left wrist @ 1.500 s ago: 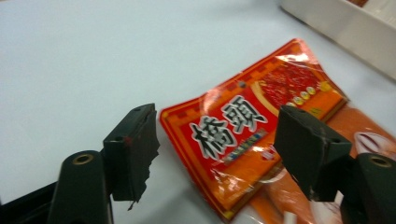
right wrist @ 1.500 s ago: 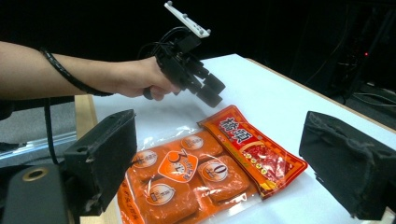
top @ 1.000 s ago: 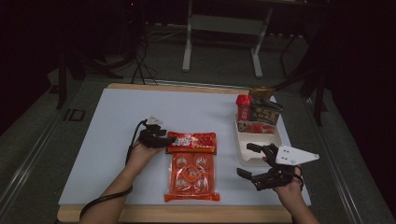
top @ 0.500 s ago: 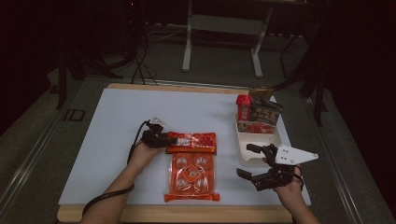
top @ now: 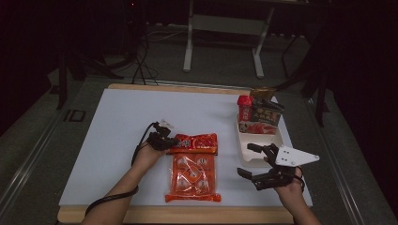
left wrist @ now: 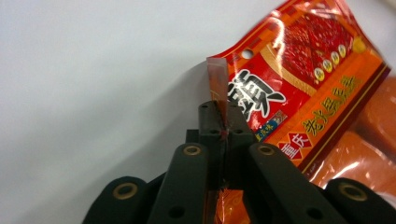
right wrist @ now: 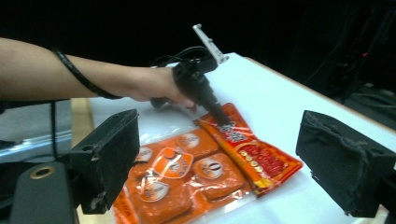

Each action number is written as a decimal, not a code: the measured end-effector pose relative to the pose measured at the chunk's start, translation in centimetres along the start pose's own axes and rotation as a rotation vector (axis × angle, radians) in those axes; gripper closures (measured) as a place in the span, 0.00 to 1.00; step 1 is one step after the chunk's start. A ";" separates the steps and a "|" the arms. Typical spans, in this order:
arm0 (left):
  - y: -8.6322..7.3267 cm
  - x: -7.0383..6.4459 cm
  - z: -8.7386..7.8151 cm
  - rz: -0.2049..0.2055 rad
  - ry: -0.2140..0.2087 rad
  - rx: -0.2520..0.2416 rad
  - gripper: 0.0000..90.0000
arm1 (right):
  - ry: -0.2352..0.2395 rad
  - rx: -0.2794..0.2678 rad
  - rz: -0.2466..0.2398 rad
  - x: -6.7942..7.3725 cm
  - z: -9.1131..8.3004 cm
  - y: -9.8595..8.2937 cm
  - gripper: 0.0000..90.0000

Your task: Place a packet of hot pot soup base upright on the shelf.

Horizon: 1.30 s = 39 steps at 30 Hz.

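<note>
A red sauce packet (top: 196, 143) lies across the top end of a larger orange pack (top: 193, 177) of several sealed blocks, at the middle of the white table. My left gripper (top: 164, 140) is shut on the packet's left edge; in the left gripper view the jaws pinch the raised corner of the red packet (left wrist: 299, 88) beside the orange pack (left wrist: 373, 135). My right gripper (top: 244, 159) hovers open to the right of the orange pack, holding nothing. The right gripper view looks between its pads (right wrist: 107, 158) at the red packet (right wrist: 254, 151), the orange pack (right wrist: 177, 179) and the left gripper (right wrist: 201, 88).
A white tray (top: 261, 146) stands at the right side of the table, with upright snack packets (top: 259, 115) at its far end. The white table top (top: 117, 126) spreads bare to the left and back. Dark floor and a metal stand lie beyond.
My left gripper has edged slightly right at the red packet's left end. The right gripper has hardly moved.
</note>
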<state>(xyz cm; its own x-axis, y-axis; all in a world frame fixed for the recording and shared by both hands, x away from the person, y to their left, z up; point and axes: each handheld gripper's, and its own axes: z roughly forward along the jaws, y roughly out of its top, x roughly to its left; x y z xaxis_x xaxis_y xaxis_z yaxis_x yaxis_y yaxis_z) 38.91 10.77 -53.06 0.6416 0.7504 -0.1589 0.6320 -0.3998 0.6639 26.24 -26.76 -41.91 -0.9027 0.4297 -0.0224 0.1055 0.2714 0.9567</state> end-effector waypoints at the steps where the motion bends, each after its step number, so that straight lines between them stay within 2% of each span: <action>1: 0.0 0.0 0.0 0.000 0.000 0.000 1.00 | 0.002 -0.004 -0.004 -0.1 0.0 0.0 0.15; 2: 0.1 -0.5 -0.2 0.027 0.027 -0.001 1.00 | 0.002 -0.004 -0.004 -0.1 0.0 0.0 0.15; 3: 0.2 -0.5 -0.3 0.030 0.029 -0.008 1.00 | -0.004 -0.005 -0.024 0.0 0.0 0.0 0.15; 4: 0.2 -0.5 -0.4 0.028 0.030 -0.014 1.00 | -0.001 -0.002 -0.022 0.0 0.1 0.0 0.15; 6: 0.3 -0.8 -0.6 0.062 0.041 -0.025 1.00 | -0.006 0.002 -0.019 0.1 0.1 0.0 0.15; 10: 0.4 -1.5 -1.1 0.086 0.068 -0.048 1.00 | -0.022 0.015 -0.004 0.0 0.0 0.1 0.14; 13: 0.6 -1.6 -1.4 0.087 0.058 -0.069 1.00 | -0.025 0.012 0.017 0.0 -0.2 0.1 0.14; 19: 0.9 -1.9 -2.4 0.131 0.037 -0.119 1.00 | -0.034 -0.004 0.048 -0.3 -0.6 0.2 0.13; 21: 0.9 -2.0 -2.8 0.132 0.029 -0.139 1.00 | -0.034 -0.007 0.057 -0.3 -0.7 0.3 0.13; 24: 1.1 -2.2 -3.5 0.147 0.027 -0.159 1.00 | -0.041 -0.005 0.059 -0.3 -0.7 0.3 0.12; 25: 1.1 -2.3 -3.7 0.151 0.020 -0.167 1.00 | -0.060 0.001 0.057 -0.3 -0.6 0.3 0.12; 27: 1.2 -2.4 -4.1 0.163 0.017 -0.181 1.00 | -0.042 -0.014 0.067 -0.3 -0.6 0.3 0.12; 28: 1.4 -2.6 -4.7 0.178 0.007 -0.203 1.00 | -0.053 -0.013 0.067 -0.2 -0.6 0.4 0.12; 30: 1.5 -2.7 -5.0 0.184 0.004 -0.208 1.00 | -0.040 -0.014 0.071 -0.3 -0.5 0.4 0.12; 33: 1.8 -3.0 -5.8 0.198 -0.010 -0.229 1.00 | -0.054 -0.008 0.073 -0.2 -0.5 0.4 0.12; 39: 2.4 -4.1 -7.6 0.257 -0.040 -0.286 1.00 | -0.056 0.000 0.079 -0.3 -0.4 0.5 0.14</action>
<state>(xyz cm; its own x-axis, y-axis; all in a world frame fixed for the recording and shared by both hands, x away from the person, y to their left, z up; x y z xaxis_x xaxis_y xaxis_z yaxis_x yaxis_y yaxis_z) 34.49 10.71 -45.25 0.7833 0.6215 0.0147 0.3051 -0.4048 0.8620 26.42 -27.08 -41.35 -0.8669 0.4971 0.0372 0.1757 0.2349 0.9560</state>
